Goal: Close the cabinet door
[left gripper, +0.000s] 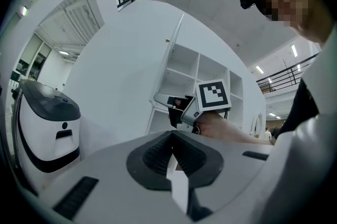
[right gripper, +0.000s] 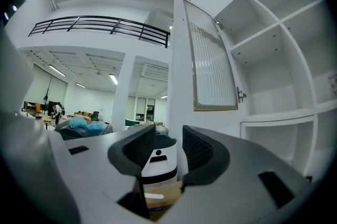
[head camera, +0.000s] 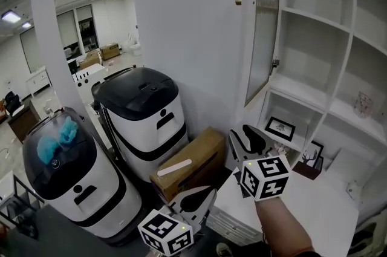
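My right gripper point(head camera: 249, 140), jaws half apart and empty, is near and below the open cabinet door point(head camera: 262, 26), so I'd push its free left edge steadily right, left gripper point(head camera: 195, 198) closed, empty.

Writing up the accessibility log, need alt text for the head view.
A white cabinet door stands wide open beside shelves; the right gripper, jaws apart and empty, is held below it. The left gripper is shut lower down, near two white-and-black units and a cardboard box.
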{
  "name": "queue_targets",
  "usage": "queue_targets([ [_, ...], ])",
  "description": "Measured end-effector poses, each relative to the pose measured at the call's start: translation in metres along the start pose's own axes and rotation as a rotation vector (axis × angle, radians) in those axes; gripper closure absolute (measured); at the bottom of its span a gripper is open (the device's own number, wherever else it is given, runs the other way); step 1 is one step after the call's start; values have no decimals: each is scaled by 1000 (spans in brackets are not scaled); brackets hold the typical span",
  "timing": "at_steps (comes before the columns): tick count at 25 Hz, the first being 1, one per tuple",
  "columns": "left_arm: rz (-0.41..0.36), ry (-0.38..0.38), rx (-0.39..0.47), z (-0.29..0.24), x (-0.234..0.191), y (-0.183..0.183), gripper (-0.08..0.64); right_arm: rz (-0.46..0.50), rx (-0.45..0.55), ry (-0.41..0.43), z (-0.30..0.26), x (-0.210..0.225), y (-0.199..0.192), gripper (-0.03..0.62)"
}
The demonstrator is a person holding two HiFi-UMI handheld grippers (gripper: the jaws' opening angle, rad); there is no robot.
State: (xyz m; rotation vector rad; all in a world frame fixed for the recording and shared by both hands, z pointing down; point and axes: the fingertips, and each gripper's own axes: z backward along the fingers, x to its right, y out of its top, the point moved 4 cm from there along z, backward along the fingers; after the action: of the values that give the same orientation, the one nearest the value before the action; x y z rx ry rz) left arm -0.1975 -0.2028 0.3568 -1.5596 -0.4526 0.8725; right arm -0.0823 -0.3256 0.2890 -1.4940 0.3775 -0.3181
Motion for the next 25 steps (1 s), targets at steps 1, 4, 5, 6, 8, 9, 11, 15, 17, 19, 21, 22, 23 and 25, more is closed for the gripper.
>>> queue_targets([
  [1, 1, 2, -3, 0, -2, -1, 554, 4, 1, -6, -5, 0, 0, 453],
  [4, -2, 11, -8, 1, -6, 0, 554, 17, 1, -22, -18, -1, 1, 433],
  [5, -5, 12, -8, 0, -7, 0, 554, 24, 3, -29, -21, -1, 2, 431],
  [6, -10, 12, -8, 0, -7, 1, 554, 34, 4, -39, -24, 0, 2, 422],
  [8, -17, 11, -16, 0, -8, 1, 554, 55, 3, -59, -29, 2, 3, 414],
  [9, -17, 12, -22, 1, -8, 1, 554, 65, 2, -69, -31, 2, 3, 405],
  [11, -14, 16, -28, 1, -10, 1, 554, 100, -3, -96, -37, 3, 2, 399],
  [15, -13, 20, -36, 1, -11, -1, 554, 134, -3, -154, -42, 12, 2, 382],
  [17, -11, 22, -41, 0, -11, -2, 554, 117, 0, -144, -43, 15, 2, 373],
  [19, -10, 23, -44, 0, -10, -3, 554, 125, 2, -135, -42, 15, 3, 373],
  [21, -11, 26, -49, 0, -10, -4, 554, 124, 6, -122, -40, 15, 2, 374],
  [22, -12, 26, -52, -1, -9, -5, 554, 123, 9, -116, -38, 16, 2, 379],
  [23, -13, 25, -55, -1, -9, -5, 554, 124, 11, -111, -37, 16, 2, 390],
  [25, -16, 23, -62, -2, -7, -6, 554, 121, 13, -104, -33, 18, 2, 396],
])
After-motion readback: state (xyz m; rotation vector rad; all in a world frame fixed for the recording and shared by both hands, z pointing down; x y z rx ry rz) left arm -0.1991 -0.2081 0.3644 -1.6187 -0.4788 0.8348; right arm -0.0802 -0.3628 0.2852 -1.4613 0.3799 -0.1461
